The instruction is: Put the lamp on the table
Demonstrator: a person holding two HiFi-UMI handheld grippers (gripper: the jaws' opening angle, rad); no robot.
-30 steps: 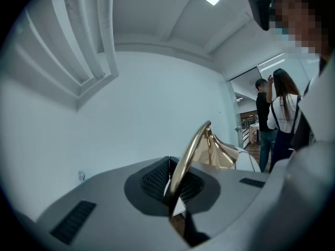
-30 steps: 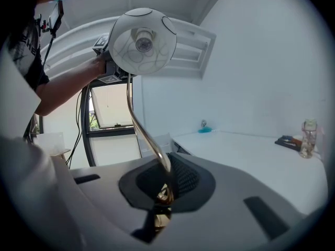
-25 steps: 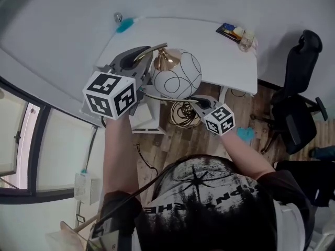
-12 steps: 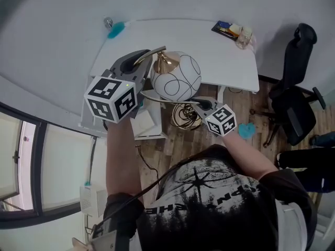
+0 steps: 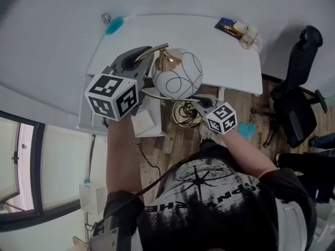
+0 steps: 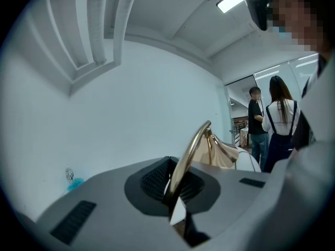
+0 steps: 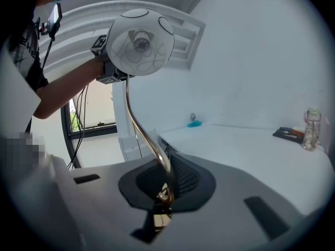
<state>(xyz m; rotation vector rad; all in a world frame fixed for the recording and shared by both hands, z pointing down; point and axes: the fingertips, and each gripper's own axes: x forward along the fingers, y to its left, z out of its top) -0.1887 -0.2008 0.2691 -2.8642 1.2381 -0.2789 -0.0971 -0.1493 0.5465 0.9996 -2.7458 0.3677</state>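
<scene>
The lamp has a white globe shade (image 5: 177, 80) with thin black lines, a curved gold stem (image 7: 137, 120) and a coiled gold base (image 5: 183, 114). It hangs in the air over the near edge of the white table (image 5: 209, 46). My left gripper (image 5: 140, 60) is shut on the upper stem (image 6: 191, 150) beside the gold cap (image 6: 222, 153). My right gripper (image 5: 201, 102) is shut on the lower stem, and the globe (image 7: 140, 42) rises above those jaws (image 7: 165, 187). The left gripper's jaws (image 6: 175, 190) pinch the stem tightly.
On the table stand a bottle (image 5: 250, 35) and a dark flat thing (image 5: 227, 26) at the far right, and a blue thing (image 5: 112, 25) at the far left. A white stand (image 5: 144, 122) sits below the lamp. A black office chair (image 5: 301, 98) is right. Two people (image 6: 269, 122) stand beyond.
Both grippers keep their hold on the stem. The lamp has hardly moved against the table; the head view has shifted slightly.
</scene>
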